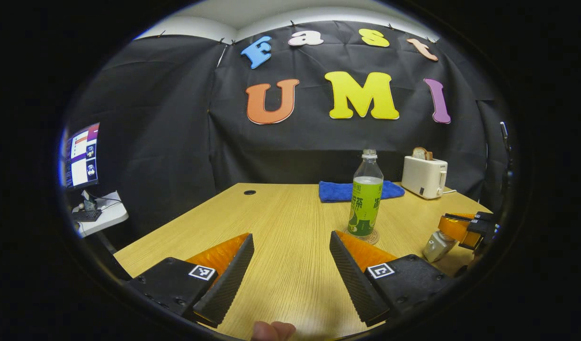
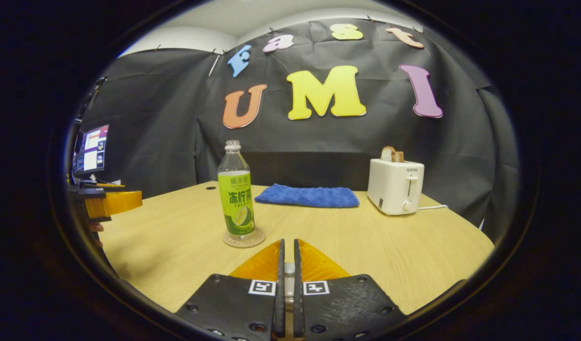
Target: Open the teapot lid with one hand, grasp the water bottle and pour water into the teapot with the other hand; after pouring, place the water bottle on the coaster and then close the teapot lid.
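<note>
Right claw (image 2: 286, 265) pinching teapot lid (image 2: 289, 272) — mostly hidden, teapot (image 1: 439, 245) half-cut off

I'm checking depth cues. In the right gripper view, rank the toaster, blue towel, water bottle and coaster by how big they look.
1. Toaster and blue towel: look alike in area.
2. Water bottle: nearer the camera, so unsure.
3. Coaster: smallest.

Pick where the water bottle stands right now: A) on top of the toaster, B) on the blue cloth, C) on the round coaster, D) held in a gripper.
C: the water bottle stands upright on the coaster on the table, with no gripper touching it.
</note>
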Demonstrator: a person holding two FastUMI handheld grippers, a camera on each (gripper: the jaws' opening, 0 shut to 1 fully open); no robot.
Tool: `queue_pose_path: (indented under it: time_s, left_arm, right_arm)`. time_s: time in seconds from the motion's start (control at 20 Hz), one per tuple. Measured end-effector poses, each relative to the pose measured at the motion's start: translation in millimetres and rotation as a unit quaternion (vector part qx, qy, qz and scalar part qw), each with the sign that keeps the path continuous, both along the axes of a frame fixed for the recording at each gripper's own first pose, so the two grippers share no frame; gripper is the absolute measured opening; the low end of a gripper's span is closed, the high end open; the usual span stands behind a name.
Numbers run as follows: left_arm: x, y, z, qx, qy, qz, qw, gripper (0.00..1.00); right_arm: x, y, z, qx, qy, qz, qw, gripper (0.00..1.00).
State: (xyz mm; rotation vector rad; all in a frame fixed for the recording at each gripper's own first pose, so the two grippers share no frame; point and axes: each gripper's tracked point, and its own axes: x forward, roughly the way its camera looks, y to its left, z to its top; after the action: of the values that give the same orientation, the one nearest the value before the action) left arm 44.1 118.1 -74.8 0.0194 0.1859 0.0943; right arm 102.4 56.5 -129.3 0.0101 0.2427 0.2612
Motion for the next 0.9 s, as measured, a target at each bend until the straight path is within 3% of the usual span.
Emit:
queue_pose_path:
  time_s: [0.2, 0.3, 0.4, 0.45, 0.55, 0.7, 0.9]
  left_arm:
    - [-7, -7, 14, 0.006, -0.011, -0.006, 1.000, 1.00]
    - [-9, -12, 23, 0.004, -0.023, -0.010, 1.000, 1.00]
    - [-12, -19, 31, -0.002, -0.034, -0.018, 0.999, 1.00]
    - [-14, -25, 34, -0.003, -0.040, -0.022, 0.999, 1.00]
    - [-17, -37, 44, -0.003, -0.057, -0.032, 0.998, 1.00]
    - [-25, -58, 58, -0.002, -0.086, -0.048, 0.995, 1.00]
    - [-38, -84, 69, -0.012, -0.087, -0.064, 0.994, 1.00]
  right_arm:
    - [-1, -4, 20, 0.001, -0.021, -0.006, 1.000, 0.08]
    - [-6, -11, 34, 0.004, -0.038, -0.015, 0.999, 0.29]
    - [-10, -18, 45, 0.009, -0.048, -0.025, 0.998, 0.55]
    - [-12, -22, 52, 0.012, -0.056, -0.032, 0.998, 0.81]
    - [-17, -30, 71, 0.014, -0.079, -0.047, 0.996, 0.98]
    - [-34, -31, 98, 0.035, -0.102, -0.050, 0.993, 0.98]
    - [-59, -40, 121, 0.024, -0.129, -0.058, 0.990, 0.98]
